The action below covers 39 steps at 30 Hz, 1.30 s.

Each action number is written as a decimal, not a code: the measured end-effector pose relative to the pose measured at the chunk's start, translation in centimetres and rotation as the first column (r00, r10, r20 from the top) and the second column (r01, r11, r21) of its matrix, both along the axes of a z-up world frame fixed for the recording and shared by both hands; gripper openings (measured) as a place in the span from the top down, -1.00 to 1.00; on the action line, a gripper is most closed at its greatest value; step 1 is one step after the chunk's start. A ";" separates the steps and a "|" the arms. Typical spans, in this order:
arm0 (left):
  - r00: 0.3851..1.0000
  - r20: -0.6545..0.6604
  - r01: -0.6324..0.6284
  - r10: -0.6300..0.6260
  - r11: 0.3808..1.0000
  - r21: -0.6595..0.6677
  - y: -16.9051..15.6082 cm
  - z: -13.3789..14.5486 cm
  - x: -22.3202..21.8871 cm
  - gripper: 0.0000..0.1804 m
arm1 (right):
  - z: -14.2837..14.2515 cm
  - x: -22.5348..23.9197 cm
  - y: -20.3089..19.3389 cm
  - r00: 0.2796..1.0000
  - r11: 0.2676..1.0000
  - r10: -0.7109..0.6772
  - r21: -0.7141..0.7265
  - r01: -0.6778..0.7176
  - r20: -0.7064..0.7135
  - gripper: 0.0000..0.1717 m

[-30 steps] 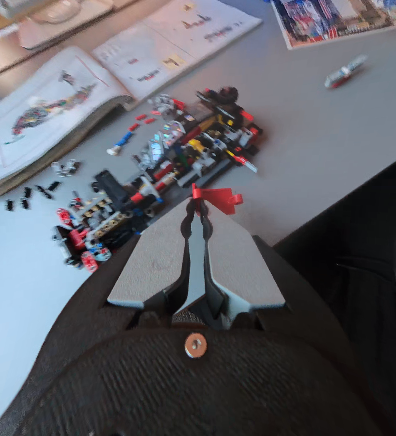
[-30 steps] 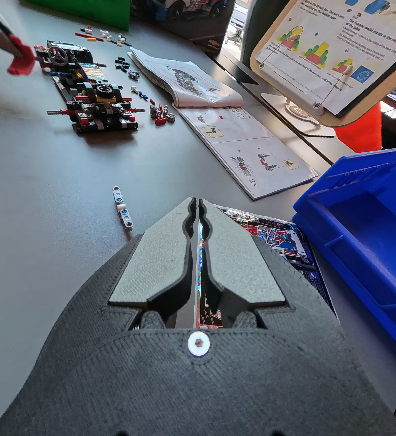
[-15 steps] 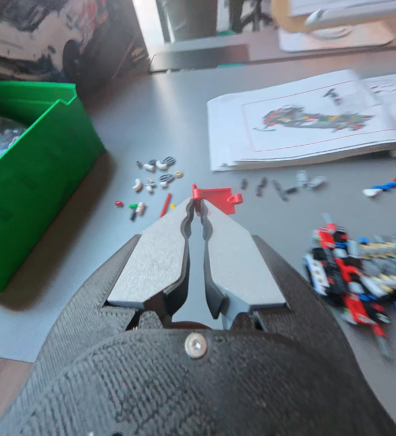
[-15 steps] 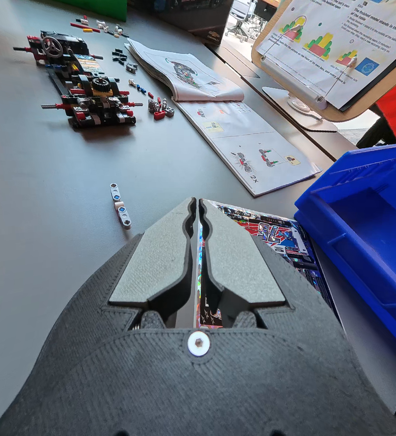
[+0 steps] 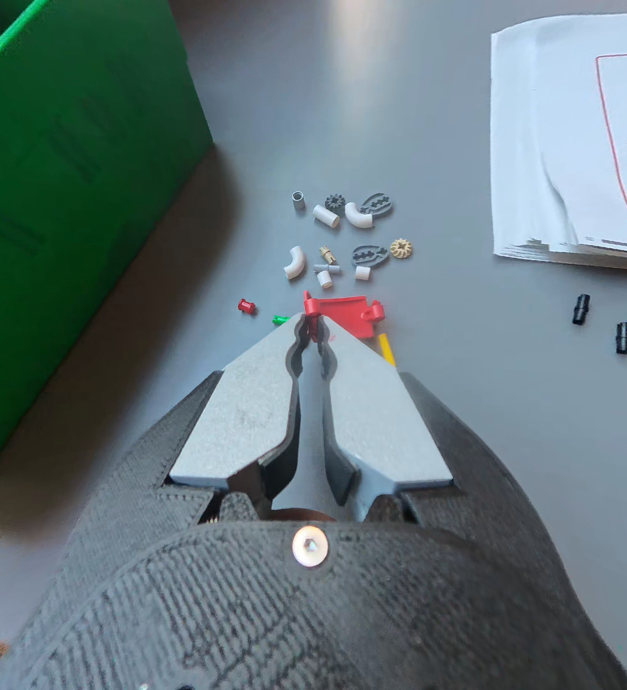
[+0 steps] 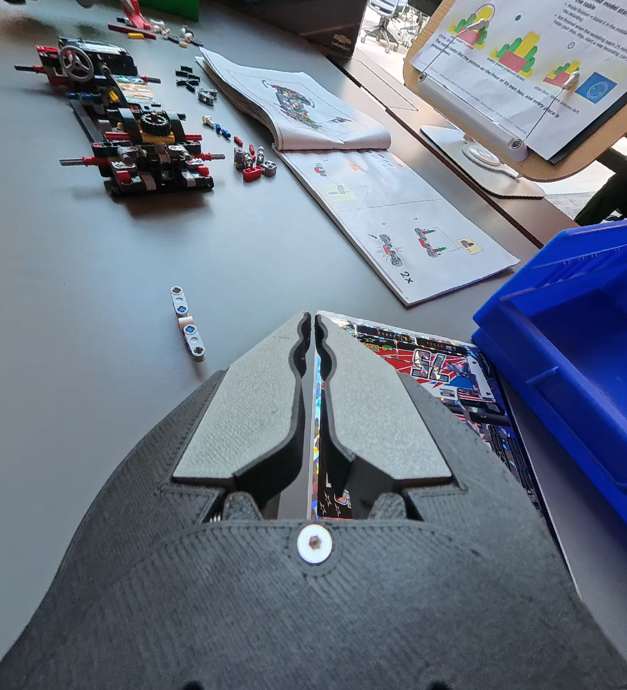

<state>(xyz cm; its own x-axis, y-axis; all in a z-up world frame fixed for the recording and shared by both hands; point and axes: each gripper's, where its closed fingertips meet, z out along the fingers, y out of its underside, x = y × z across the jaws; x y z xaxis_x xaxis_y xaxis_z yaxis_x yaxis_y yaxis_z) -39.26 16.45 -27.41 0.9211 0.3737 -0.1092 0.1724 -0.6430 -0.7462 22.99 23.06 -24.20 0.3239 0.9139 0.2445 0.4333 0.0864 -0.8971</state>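
The left gripper (image 5: 312,328) pinches a red panel (image 5: 345,313) at frame centre; its flat side extends to the right of the tips. Small loose parts (image 5: 327,254) lie just above it. The right gripper (image 6: 312,321) has its jaws together on nothing, above a sticker sheet (image 6: 427,358), a grey beam (image 6: 187,323) to its left.

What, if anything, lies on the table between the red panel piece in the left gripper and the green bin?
Little: the left gripper is shut on the red panel piece; only a small red pin and a green pin lie on the grey table toward the green bin.
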 end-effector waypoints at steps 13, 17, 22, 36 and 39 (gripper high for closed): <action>1.000 0.021 -0.017 0.017 1.000 0.007 -1.1 -0.9 0.2 0.86 | 0.1 0.0 -0.1 1.000 1.000 0.001 0.000 -0.001 -0.007 1.00; 1.000 0.018 -0.020 0.019 0.999 0.031 -1.8 -0.4 0.4 0.74 | 0.1 0.1 -0.1 1.000 1.000 -0.002 0.002 0.002 -0.005 1.00; 1.000 -0.011 0.005 -0.004 0.992 0.128 -3.2 2.6 2.1 0.71 | 0.2 0.0 -0.2 1.000 1.000 0.006 0.002 -0.006 -0.010 1.00; 0.637 0.067 0.731 -0.768 0.629 0.265 -6.3 7.6 37.0 0.72 | 0.3 -0.8 -2.1 0.993 0.991 0.113 -0.070 -0.116 -0.046 0.91; 0.514 0.078 0.823 -0.854 0.517 0.234 -7.2 5.3 43.5 0.73 | 0.3 -1.0 -2.9 0.985 0.980 0.162 -0.104 -0.167 -0.061 0.88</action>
<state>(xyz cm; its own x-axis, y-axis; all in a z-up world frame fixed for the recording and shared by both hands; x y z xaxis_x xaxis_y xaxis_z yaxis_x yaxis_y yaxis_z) 4.20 9.25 -22.13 0.8077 -0.5872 0.0536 -0.2614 -0.4381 -0.8601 21.96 20.20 -23.94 0.1768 0.9759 0.1282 0.3737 0.0540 -0.9260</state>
